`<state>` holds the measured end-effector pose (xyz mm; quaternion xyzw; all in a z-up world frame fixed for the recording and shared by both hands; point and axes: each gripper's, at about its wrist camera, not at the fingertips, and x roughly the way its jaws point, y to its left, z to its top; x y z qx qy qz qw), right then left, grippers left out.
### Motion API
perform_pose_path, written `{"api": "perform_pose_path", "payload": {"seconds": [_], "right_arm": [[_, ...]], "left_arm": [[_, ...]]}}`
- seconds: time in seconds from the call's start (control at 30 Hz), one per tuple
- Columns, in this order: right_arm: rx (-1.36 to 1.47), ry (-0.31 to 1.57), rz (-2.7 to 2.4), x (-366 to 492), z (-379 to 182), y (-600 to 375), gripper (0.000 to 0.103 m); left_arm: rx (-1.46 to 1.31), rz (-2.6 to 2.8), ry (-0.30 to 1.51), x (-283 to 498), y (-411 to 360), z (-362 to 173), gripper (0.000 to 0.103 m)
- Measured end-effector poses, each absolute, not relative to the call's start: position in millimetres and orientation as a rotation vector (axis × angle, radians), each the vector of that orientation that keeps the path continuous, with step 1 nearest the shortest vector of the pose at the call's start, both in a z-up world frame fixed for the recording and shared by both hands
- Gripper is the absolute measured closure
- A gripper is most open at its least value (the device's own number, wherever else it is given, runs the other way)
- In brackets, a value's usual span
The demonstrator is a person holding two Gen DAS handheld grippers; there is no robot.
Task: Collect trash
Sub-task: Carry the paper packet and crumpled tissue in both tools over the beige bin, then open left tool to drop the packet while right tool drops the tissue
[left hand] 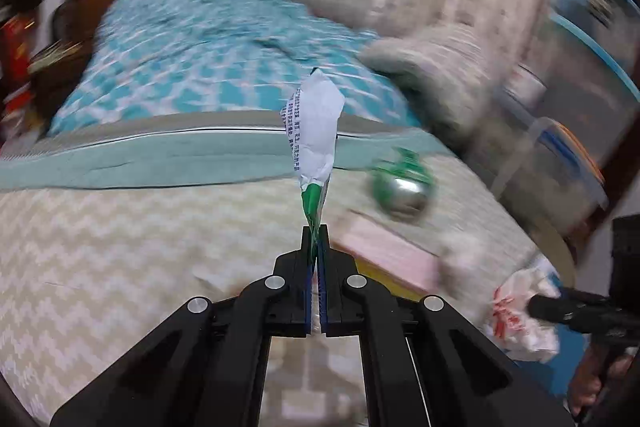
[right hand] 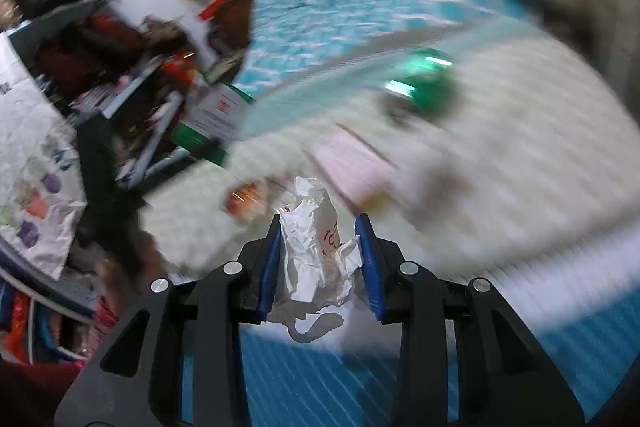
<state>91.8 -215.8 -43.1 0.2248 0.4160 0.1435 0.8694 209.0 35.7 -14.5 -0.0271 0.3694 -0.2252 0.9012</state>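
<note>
Left gripper [left hand: 319, 227] clenched on a green-and-white wrapper [left hand: 316, 131], which sticks up past the fingertips, clear of the bed [left hand: 120, 247]. Right gripper [right hand: 320, 227] grasping a crumpled white bag [right hand: 316, 259] with red print, pads pressing both sides, jaws part-way apart. Still lying on the cream bedcover [right hand: 520, 167]: a green can [left hand: 402, 189] on its side, a pink pad [left hand: 384, 251] just beside it. Blue patterned sheet [left hand: 208, 59] beyond, grey blanket [left hand: 440, 75] heaped to the right. Cluttered shelves [right hand: 100, 67] at the bedside. Heavy blur throughout.
</note>
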Motion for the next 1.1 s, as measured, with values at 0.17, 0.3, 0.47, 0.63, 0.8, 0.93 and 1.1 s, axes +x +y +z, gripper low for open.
{"api": "perform_pose_path", "payload": {"seconds": [0.17, 0.3, 0.47, 0.63, 0.8, 0.93, 1.1], "right_arm": [[0.552, 0.83, 0.149, 18, -61, -276, 0.065], [0.63, 0.759, 0.059, -14, -66, -322, 0.065], [0.692, 0.652, -0.049, -42, -64, -392, 0.065], [0.747, 0.571, -0.189, -65, -67, -474, 0.065], [0.767, 0.556, -0.293, -63, -76, -543, 0.065], [0.779, 0.578, -0.31, -46, -87, -572, 0.057], [0.781, 0.586, -0.315, -30, -96, -583, 0.017]], "left_arm": [[-0.008, -0.698, 0.779, 153, -37, -2, 0.101], [0.045, -0.853, 0.838, 122, -108, -8, 0.101], [0.16, -0.975, 0.893, 101, -209, -21, 0.101], [0.205, -1.069, 0.961, 105, -309, -33, 0.101], [0.267, -1.119, 1.001, 110, -395, -53, 0.101], [0.337, -1.114, 1.038, 115, -448, -76, 0.083], [0.371, -1.025, 1.054, 124, -469, -95, 0.034]]}}
